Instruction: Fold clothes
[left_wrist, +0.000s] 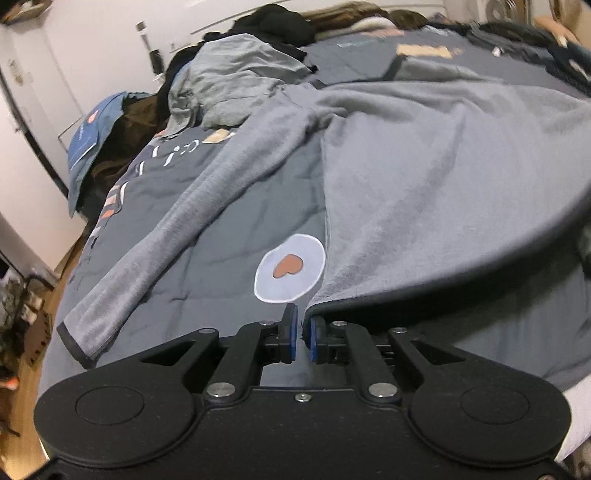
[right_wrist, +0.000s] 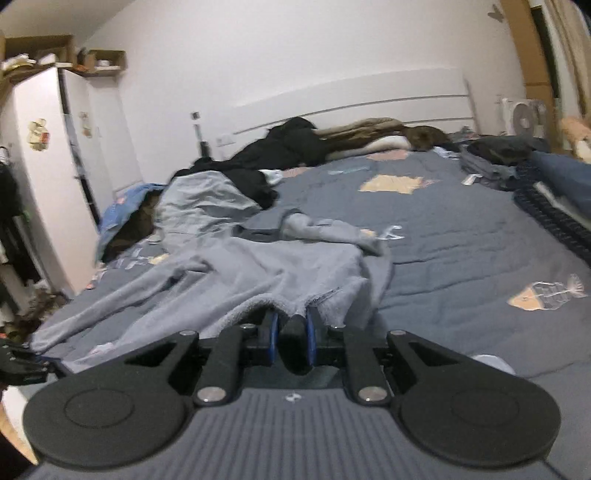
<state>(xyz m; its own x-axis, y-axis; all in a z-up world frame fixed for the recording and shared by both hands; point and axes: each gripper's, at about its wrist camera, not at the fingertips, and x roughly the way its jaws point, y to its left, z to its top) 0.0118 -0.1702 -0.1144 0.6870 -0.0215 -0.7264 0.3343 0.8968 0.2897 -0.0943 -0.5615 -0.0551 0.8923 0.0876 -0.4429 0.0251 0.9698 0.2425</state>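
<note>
At the bottom of the left wrist view, our left claw (left_wrist: 303, 334) is clenched on the dark-trimmed hem corner of the grey fleece top (left_wrist: 424, 177), which spreads up and to the right across the frame. In the right wrist view, our right claw (right_wrist: 291, 332) is clenched on another part of the same top's (right_wrist: 266, 273) edge, with a dark fold of it bunched between the blue pads (right_wrist: 272, 334).

The top lies on the bed (left_wrist: 207, 243), on a grey quilt with a heart patch (left_wrist: 290, 267) just above the left claw. One sleeve (left_wrist: 155, 254) runs down toward the lower left of the left view, its dark cuff near the quilt's edge.

Farther up, a heap of other clothes (left_wrist: 229, 77) touches the top's shoulder at upper centre-left; black and brown garments (right_wrist: 306, 146) lie along the white headboard (right_wrist: 351, 99). A folded stack (right_wrist: 491, 162) sits at the upper right of the right view, a white wardrobe (right_wrist: 40, 177) at its left edge.
</note>
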